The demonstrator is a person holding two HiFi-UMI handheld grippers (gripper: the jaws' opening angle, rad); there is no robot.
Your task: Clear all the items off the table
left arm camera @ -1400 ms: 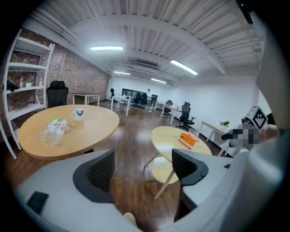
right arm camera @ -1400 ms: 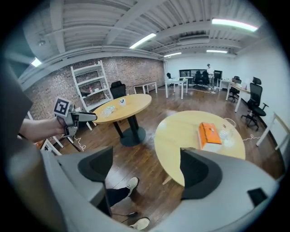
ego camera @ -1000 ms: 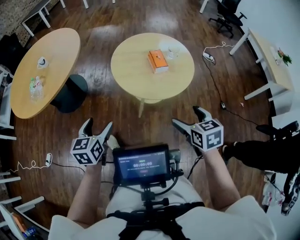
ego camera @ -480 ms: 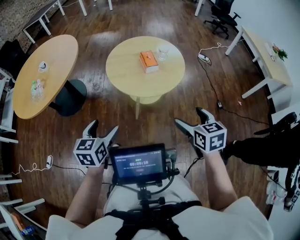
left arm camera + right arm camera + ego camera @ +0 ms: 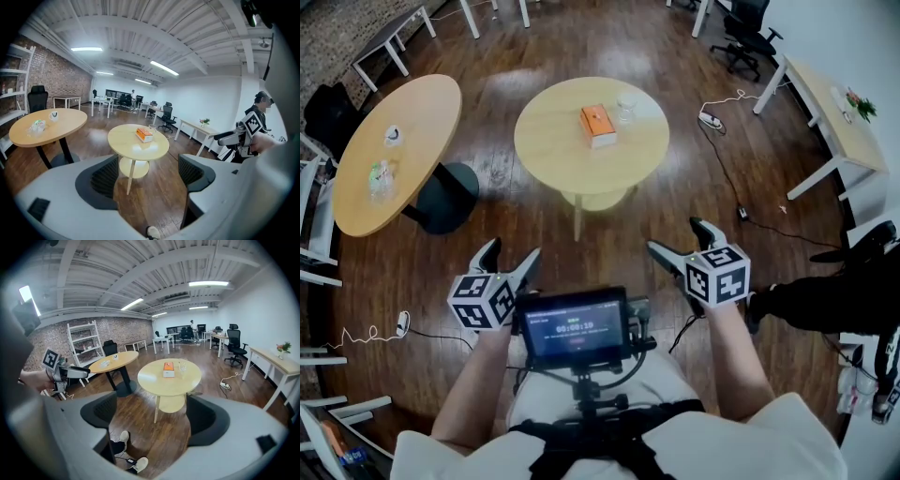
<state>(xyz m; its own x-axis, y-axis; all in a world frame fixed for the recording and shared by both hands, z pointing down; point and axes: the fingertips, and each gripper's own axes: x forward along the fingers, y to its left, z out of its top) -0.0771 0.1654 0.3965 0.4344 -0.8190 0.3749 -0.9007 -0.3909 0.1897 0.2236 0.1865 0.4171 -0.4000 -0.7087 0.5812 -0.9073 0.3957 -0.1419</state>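
A dark, glossy plank floor (image 5: 609, 244) spreads under a round, pale wooden surface (image 5: 553, 159) on slim legs. On that surface a clear glass (image 5: 625, 111), its contents too small to tell, stands just beside a flat orange box (image 5: 597, 125) near the middle. Both lie well apart from the left hand-held gripper (image 5: 511, 251) and the right hand-held gripper (image 5: 676, 236). These hang off the surface's near side, each with its jaws spread wide and nothing between them.

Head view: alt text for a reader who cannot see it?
Seen from above, a person holds the open, empty left gripper and right gripper short of a round table bearing an orange box and a clear glass. A second table stands at left.
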